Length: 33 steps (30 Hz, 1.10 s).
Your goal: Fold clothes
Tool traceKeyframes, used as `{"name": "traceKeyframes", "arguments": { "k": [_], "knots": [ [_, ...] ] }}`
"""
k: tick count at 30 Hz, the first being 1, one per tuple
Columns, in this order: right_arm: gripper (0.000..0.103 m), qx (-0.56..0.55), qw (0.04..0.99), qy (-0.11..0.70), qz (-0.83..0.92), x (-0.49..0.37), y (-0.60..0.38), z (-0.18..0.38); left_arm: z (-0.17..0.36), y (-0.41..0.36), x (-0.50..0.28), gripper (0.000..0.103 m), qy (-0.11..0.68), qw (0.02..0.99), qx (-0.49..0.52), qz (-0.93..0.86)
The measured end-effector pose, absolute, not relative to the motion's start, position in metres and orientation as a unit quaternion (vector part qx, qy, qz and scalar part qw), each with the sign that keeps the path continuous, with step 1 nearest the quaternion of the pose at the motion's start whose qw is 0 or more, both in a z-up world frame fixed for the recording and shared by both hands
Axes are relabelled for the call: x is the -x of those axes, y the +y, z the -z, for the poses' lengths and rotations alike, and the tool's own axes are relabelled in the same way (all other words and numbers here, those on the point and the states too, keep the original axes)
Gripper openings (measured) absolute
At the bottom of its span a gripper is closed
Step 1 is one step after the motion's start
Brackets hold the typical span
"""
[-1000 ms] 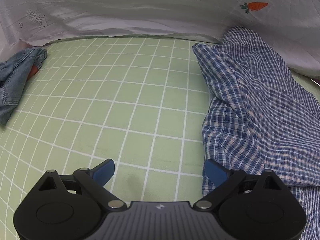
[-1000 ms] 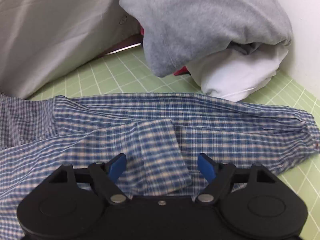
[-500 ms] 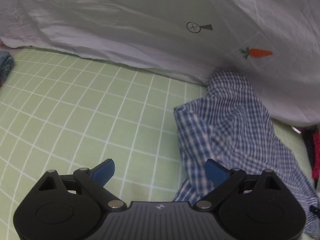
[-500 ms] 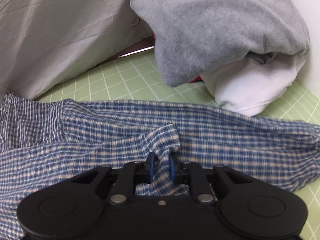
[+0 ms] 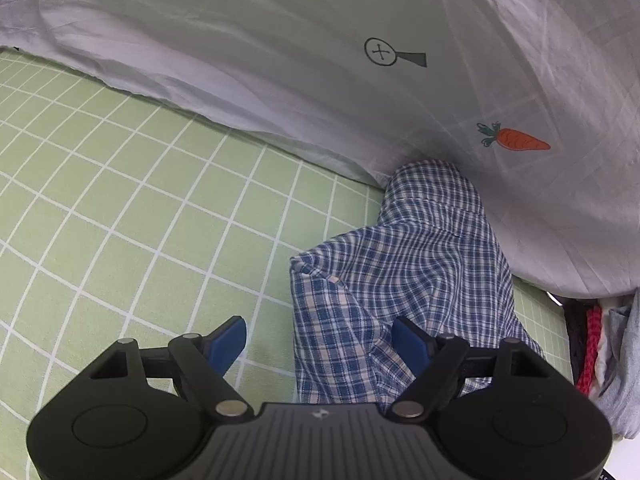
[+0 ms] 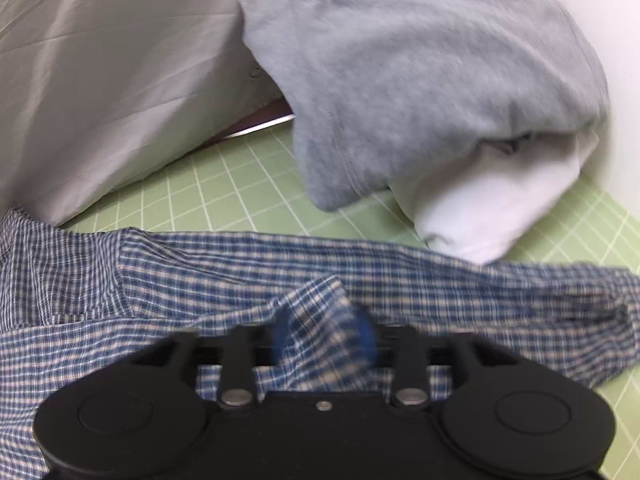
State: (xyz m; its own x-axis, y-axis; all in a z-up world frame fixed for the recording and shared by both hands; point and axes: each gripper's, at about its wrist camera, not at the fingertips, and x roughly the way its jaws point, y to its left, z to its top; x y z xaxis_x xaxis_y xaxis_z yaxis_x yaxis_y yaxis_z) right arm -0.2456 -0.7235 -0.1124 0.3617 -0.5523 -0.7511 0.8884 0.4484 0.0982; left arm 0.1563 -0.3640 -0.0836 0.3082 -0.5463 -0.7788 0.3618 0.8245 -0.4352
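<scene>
Your right gripper [image 6: 324, 336] has blurred fingers opening around a raised fold of the plaid shirt [image 6: 420, 280] — whether they press it, you cannot tell. Your left gripper [image 5: 320, 340] is closing, fingers apart astride the shirt's edge. The shirt lies on the green grid sheet [image 5: 140, 220] — near the grey garment [image 6: 420, 80].

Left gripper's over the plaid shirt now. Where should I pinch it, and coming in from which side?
Pinch the plaid shirt at its free corner lying on the green grid sheet, probably from the open sheet side: the edge there is exposed and flat. The left gripper, jaws closing, straddles that edge already.
</scene>
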Motion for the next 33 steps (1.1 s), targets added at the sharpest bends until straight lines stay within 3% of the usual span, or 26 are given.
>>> {"name": "traceKeyframes", "arguments": {
  "k": [6,8,10,12,13,14,16,26,33],
  "knots": [
    [0.073,-0.277,0.778,0.355,0.438,0.242,-0.724,0.128,0.087,-0.364,-0.16,0.073,0.519,0.802,0.1,0.278],
    [0.071,-0.274,0.781,0.357,0.434,0.24,-0.723,0.13,0.088,-0.364,-0.163,0.063,0.52,0.801,0.112,0.275],
    [0.057,-0.273,0.788,0.35,0.427,0.239,-0.721,0.128,0.089,-0.365,-0.167,0.054,0.522,0.797,0.127,0.276],
    [0.017,-0.268,0.794,0.346,0.422,0.238,-0.721,0.125,0.09,-0.366,-0.171,0.04,0.523,0.796,0.142,0.27],
    [0.014,-0.263,0.797,0.341,0.423,0.238,-0.721,0.121,0.091,-0.367,-0.172,0.023,0.524,0.796,0.148,0.265],
    [0.008,-0.258,0.801,0.336,0.424,0.238,-0.721,0.118,0.091,-0.369,-0.175,0.012,0.524,0.797,0.149,0.26],
    [0.003,-0.247,0.81,0.32,0.425,0.24,-0.722,0.108,0.089,-0.372,-0.176,0.003,0.518,0.801,0.15,0.259],
    [0.002,-0.172,0.848,0.222,0.45,0.241,-0.737,0.026,0.034,-0.402,-0.176,0.002,0.424,0.848,0.113,0.296],
    [0.002,-0.146,0.841,0.251,0.456,0.216,-0.75,0.043,0.055,-0.435,-0.188,0.002,0.428,0.856,0.031,0.289]
  ]
}}
